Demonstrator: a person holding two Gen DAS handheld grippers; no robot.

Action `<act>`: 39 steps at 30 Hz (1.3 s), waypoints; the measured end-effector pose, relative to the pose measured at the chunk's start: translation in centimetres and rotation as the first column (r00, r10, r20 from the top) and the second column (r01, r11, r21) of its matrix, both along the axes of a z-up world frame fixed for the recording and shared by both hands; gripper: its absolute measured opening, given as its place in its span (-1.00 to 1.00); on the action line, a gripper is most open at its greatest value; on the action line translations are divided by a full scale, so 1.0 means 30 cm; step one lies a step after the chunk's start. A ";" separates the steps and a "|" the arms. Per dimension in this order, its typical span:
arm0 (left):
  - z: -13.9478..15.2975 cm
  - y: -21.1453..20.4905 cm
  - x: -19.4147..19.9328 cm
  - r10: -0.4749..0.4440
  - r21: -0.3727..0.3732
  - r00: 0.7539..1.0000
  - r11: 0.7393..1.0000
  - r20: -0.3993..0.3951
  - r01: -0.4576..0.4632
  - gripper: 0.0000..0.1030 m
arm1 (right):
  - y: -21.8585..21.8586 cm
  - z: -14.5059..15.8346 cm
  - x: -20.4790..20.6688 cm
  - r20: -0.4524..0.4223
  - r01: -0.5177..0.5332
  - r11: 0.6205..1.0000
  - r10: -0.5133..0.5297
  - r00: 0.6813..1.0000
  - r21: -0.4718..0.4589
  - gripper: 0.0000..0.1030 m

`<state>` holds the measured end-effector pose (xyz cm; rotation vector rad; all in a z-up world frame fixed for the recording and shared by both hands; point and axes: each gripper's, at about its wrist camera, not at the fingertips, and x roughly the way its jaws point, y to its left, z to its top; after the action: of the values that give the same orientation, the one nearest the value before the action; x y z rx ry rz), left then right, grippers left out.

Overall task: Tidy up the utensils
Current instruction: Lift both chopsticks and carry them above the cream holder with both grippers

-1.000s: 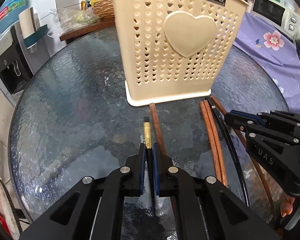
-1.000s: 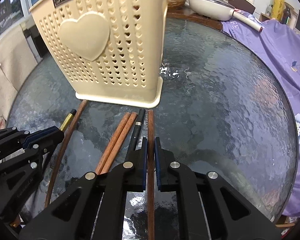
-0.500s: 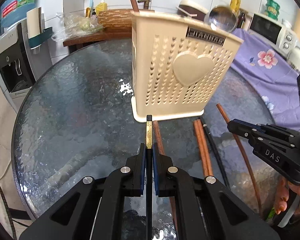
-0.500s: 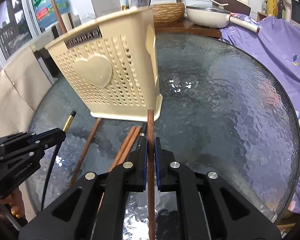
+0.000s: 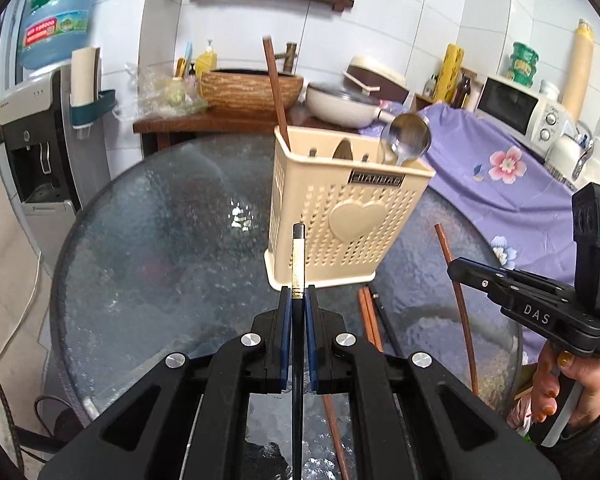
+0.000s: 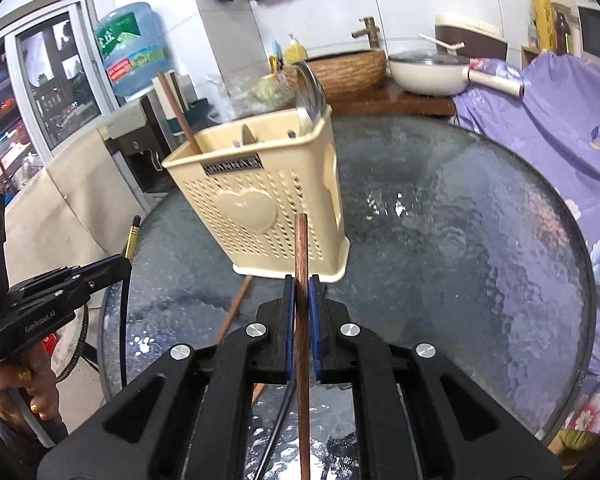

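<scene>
gripping a black chopstick (image 5: 298,256), left tongs (image 5: 298,300); right tongs (image 6: 301,290) clamp a brown chopstick (image 6: 301,256).

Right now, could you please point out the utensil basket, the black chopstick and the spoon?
utensil basket (image 5: 342,220): left wrist view, heart on its front wall.
black chopstick (image 5: 298,256): left wrist view, gold band above the claw.
spoon (image 5: 407,138): left wrist view, bowl.
</scene>
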<state>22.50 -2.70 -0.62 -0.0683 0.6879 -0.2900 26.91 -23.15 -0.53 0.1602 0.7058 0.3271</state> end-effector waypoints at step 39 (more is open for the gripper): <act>0.293 0.006 -0.134 -0.051 -0.007 0.970 0.998 0.237 0.054 -0.88 | -0.007 0.326 -0.182 0.198 -0.085 0.996 0.079 0.977 0.025 -0.86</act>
<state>18.47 -2.53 8.17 -0.0275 0.4512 -0.3479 21.45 -23.37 9.24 0.1286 0.5118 0.4280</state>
